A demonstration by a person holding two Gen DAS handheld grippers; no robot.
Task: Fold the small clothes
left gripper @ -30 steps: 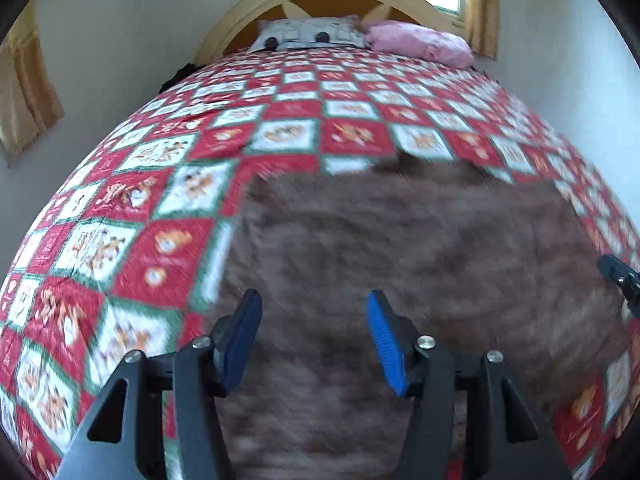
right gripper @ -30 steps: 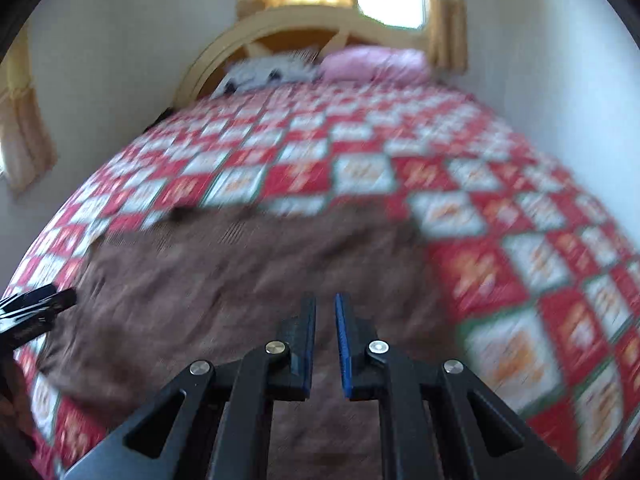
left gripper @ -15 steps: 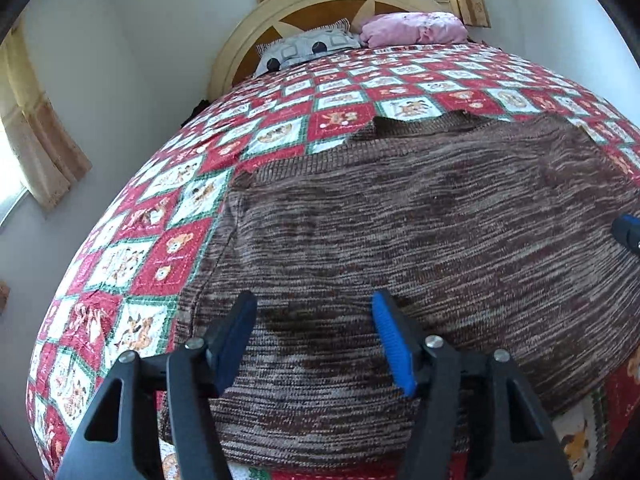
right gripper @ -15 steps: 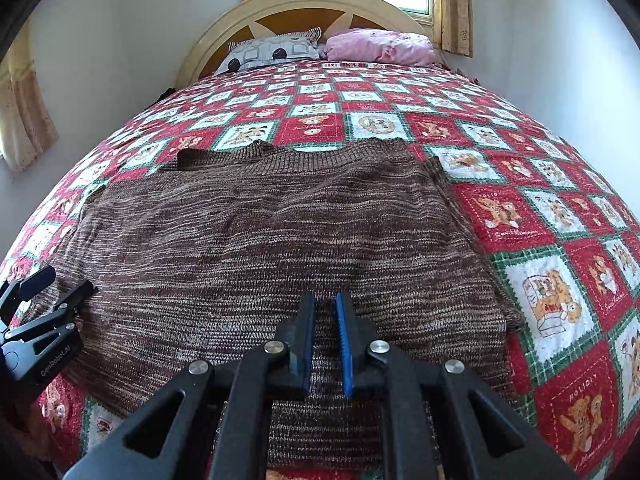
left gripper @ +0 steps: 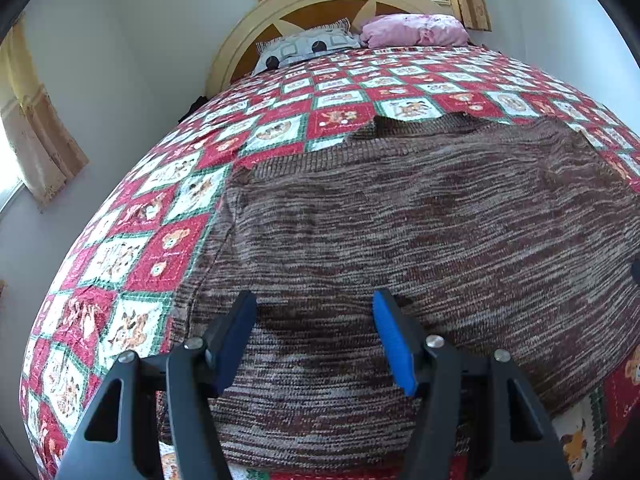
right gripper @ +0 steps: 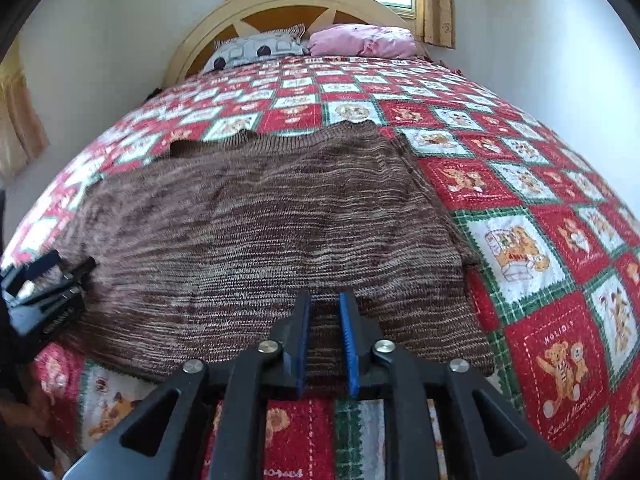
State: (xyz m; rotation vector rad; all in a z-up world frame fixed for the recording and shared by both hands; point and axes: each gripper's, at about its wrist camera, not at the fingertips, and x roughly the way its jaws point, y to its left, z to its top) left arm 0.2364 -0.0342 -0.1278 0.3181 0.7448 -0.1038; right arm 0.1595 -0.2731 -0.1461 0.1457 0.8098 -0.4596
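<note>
A brown marled knit sweater (left gripper: 400, 220) lies spread flat on the bed's red, white and green patchwork quilt (left gripper: 132, 248). My left gripper (left gripper: 314, 300) hovers over the sweater's near left part, its jaws wide and still opening, with only flat fabric showing below the gap. In the right wrist view the sweater (right gripper: 260, 220) fills the middle, and my right gripper (right gripper: 325, 298) is over its near hem. Its jaws are opening from a narrow gap and nothing is pinched between the blue pads. The left gripper (right gripper: 44, 292) shows at the sweater's left edge.
A grey patterned pillow (right gripper: 256, 50) and a pink pillow (right gripper: 360, 42) lie against the arched wooden headboard (right gripper: 280, 4). White walls flank the bed, with yellow curtains (right gripper: 434, 4) at the window. Bare quilt (right gripper: 540, 240) stretches right of the sweater.
Both grippers have come lower and nearer the sweater, and the blur has cleared. The right jaws, shut before, now show a gap. The left jaws stand slightly wider.
</note>
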